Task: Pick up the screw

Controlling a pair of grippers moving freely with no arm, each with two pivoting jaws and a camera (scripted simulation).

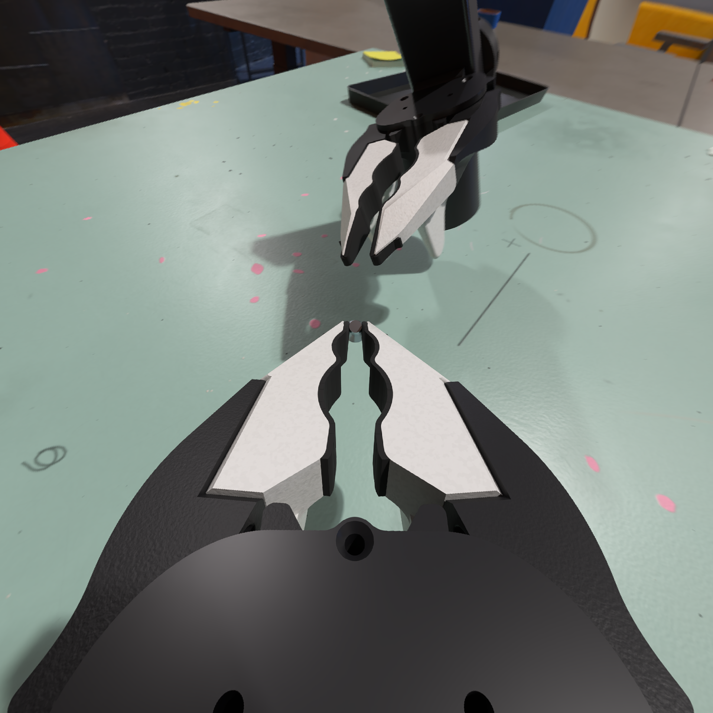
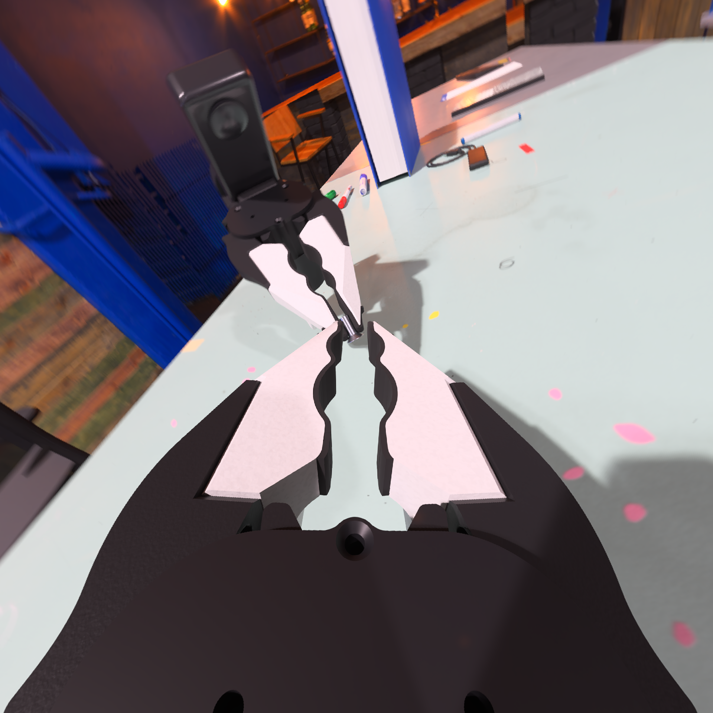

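Note:
The screw (image 1: pixel 355 328) is a small grey metal piece pinched between the tips of my left gripper (image 1: pixel 355 327), which is shut on it low over the pale green table (image 1: pixel 154 308). I cannot tell whether the screw touches the table. In the right wrist view the screw (image 2: pixel 350 331) shows with its head end pointing at the camera, held by the left gripper (image 2: pixel 349 322) coming in from the far side. My right gripper (image 2: pixel 354 328) is open by a narrow gap and empty, its tips close to the screw. The right gripper also shows in the left wrist view (image 1: pixel 362 259), tilted down.
A black tray (image 1: pixel 521 92) and a yellow item (image 1: pixel 382 57) lie at the table's far side. In the right wrist view, markers (image 2: pixel 347 195), an upright blue and white board (image 2: pixel 378 96), a small brown box with a cable (image 2: pixel 477 157) and a pen (image 2: pixel 494 127) lie beyond. The table edge (image 2: pixel 216 320) is near on the left.

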